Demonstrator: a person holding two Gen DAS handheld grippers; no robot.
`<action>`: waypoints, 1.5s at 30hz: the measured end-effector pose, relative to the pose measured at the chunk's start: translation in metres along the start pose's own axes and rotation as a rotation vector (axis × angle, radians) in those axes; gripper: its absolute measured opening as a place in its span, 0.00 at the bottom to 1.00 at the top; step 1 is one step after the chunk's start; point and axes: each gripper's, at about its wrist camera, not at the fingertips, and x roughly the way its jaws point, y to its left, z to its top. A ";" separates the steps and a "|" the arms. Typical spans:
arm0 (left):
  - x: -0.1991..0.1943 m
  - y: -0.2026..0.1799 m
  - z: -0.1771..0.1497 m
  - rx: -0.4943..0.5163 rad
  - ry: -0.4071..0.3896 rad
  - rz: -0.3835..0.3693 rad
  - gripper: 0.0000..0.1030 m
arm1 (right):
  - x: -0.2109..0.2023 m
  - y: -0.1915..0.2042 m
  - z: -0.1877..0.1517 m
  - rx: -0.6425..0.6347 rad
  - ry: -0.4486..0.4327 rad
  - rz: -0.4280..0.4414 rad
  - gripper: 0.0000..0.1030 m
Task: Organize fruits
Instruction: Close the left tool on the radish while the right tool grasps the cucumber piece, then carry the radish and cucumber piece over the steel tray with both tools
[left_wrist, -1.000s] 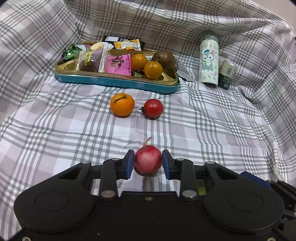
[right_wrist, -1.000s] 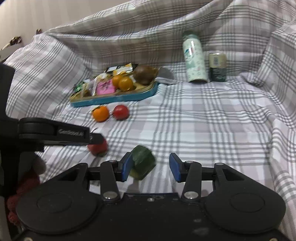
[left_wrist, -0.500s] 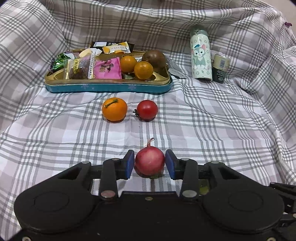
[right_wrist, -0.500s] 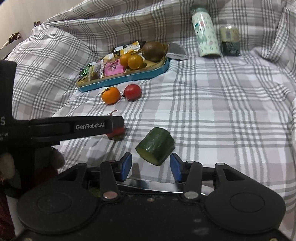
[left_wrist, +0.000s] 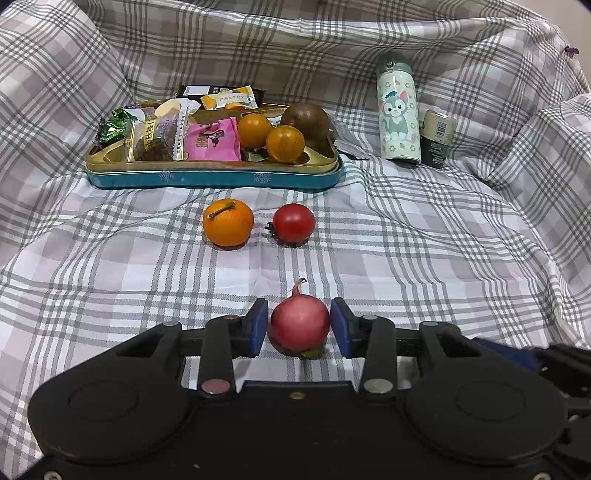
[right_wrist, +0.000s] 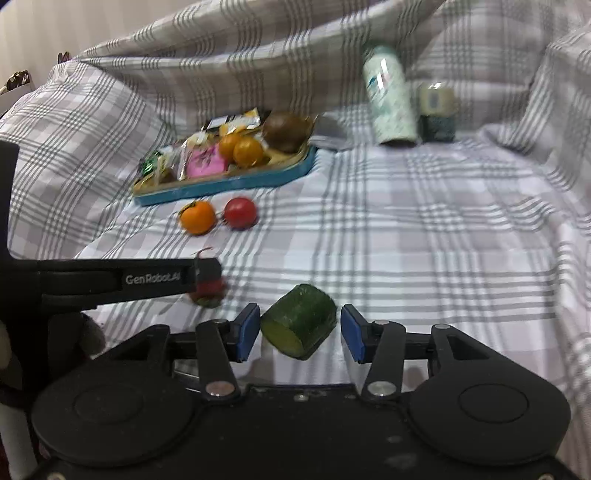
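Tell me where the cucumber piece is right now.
In the right wrist view, the cucumber piece lies on the plaid cloth between the right gripper's open jaws, right of the radish.

The left tongs (left_wrist: 299, 322) are held low and level, their blue pads (left_wrist: 257, 325) set slightly apart with a narrow gap kept on either side of what lies between them. The right tongs (right_wrist: 300, 332) are spread wider, nothing being touched by their pads (right_wrist: 247, 331). Seen from the right wrist, the left tongs' black finger (right_wrist: 147, 278) is stretched in from the left edge.
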 end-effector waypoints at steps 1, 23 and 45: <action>-0.001 0.000 -0.001 0.003 -0.002 -0.001 0.48 | -0.001 0.001 0.000 -0.008 -0.003 -0.005 0.50; -0.001 -0.005 -0.008 0.038 -0.012 0.014 0.43 | 0.010 0.014 -0.004 -0.075 -0.025 -0.004 0.45; -0.051 0.005 -0.022 0.008 -0.049 0.038 0.43 | 0.011 0.009 -0.013 -0.110 0.004 -0.128 0.47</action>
